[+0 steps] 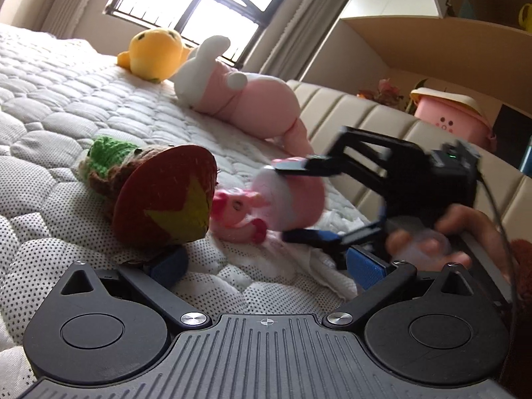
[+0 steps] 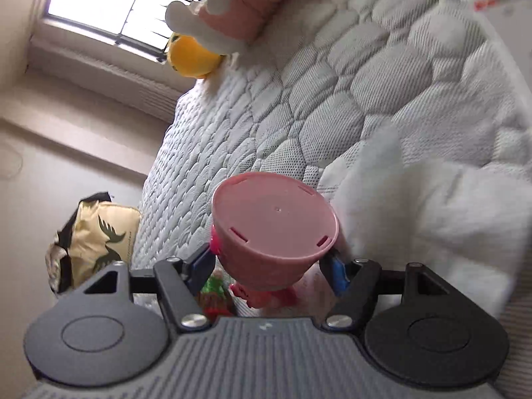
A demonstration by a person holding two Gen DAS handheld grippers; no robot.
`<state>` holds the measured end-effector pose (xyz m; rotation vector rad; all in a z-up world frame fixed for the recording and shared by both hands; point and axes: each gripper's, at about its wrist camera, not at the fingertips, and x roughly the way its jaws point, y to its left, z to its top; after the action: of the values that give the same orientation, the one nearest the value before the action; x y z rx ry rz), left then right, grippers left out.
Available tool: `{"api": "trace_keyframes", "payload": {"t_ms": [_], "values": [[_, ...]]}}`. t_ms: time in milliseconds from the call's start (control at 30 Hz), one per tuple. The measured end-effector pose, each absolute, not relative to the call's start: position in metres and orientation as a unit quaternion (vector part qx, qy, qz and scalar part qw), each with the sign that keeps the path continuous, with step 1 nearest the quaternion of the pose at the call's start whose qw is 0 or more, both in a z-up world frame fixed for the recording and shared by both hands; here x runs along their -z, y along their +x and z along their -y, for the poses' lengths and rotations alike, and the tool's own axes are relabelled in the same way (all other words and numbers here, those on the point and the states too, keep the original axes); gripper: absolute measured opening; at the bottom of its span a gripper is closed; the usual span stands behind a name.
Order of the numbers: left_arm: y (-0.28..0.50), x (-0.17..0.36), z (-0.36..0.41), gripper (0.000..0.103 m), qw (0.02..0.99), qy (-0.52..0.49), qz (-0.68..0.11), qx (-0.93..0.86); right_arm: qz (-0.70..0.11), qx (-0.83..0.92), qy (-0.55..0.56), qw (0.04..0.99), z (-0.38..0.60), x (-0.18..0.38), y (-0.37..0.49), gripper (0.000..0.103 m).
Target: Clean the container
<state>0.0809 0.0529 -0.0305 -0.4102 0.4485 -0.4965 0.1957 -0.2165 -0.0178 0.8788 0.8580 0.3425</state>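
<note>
Fig. R gripper: jaws partly closed on the pink container, one blue pad on each side of its wall; the container is tipped, flat slotted base toward the wrist cam, clear of the bed. In the L view the same container shows blurred between the R gripper's black fingers, mouth turned toward a small pink-and-red toy lying at or in its opening; which one, cannot tell.

L gripper: jaws wide apart, holding nothing. Its L pad sits just beside, poss. under, a knitted pot toy w/ green top, lying on its side, red base w/ yellow star facing the cam.

Step in hand (judgement): emptying the container before wiping. Keep the squeeze firm but moderate, since thin plastic may flex or slip from smooth pads; tip further over the bed so contents land soft, and keep the L gripper clear of the falling toy. A crumpled white tissue lies on the mattress just below the R gripper, near enough to serve as a wipe; L jaws are already wide enough to take it.

Surroundings: quilted white mattress, soft and uneven, so things set down may roll. Yellow plush and pink-and-white plush lie toward the window. Padded beige headboard at R, shelves above w/ a pink bin. A person's hand grips the R gripper's handle.
</note>
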Motion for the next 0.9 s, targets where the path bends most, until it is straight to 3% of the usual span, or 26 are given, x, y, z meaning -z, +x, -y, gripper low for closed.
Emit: {"api": "trace_keyframes", "payload": {"t_ms": [200, 400, 533, 667, 800, 900], "values": [[0.071, 0.017, -0.040, 0.103, 0.933, -0.145, -0.209, 0.255, -0.385, -0.182, 0.231, 0.875, 0.221, -0.031, 0.133, 0.071], [0.037, 0.001, 0.039, 0.103, 0.934, 0.130, -0.178, 0.282, -0.380, -0.217, 0.128, 0.890, 0.198, -0.040, 0.092, 0.070], [0.019, 0.002, 0.070, 0.103, 0.927, 0.210, -0.162, 0.267, -0.355, -0.254, 0.089, 0.895, 0.181, -0.041, 0.070, 0.070], [0.025, 0.000, 0.058, 0.103, 0.937, 0.166, -0.168, 0.259, -0.316, -0.278, 0.005, 0.907, 0.161, -0.040, 0.047, 0.070], [0.031, -0.001, 0.029, 0.103, 0.934, 0.067, -0.193, 0.293, -0.304, -0.303, 0.003, 0.903, 0.166, -0.042, 0.028, 0.071], [0.024, -0.002, 0.027, 0.103, 0.931, 0.066, -0.175, 0.313, -0.303, -0.327, 0.016, 0.895, 0.177, -0.045, 0.020, 0.072]]}}
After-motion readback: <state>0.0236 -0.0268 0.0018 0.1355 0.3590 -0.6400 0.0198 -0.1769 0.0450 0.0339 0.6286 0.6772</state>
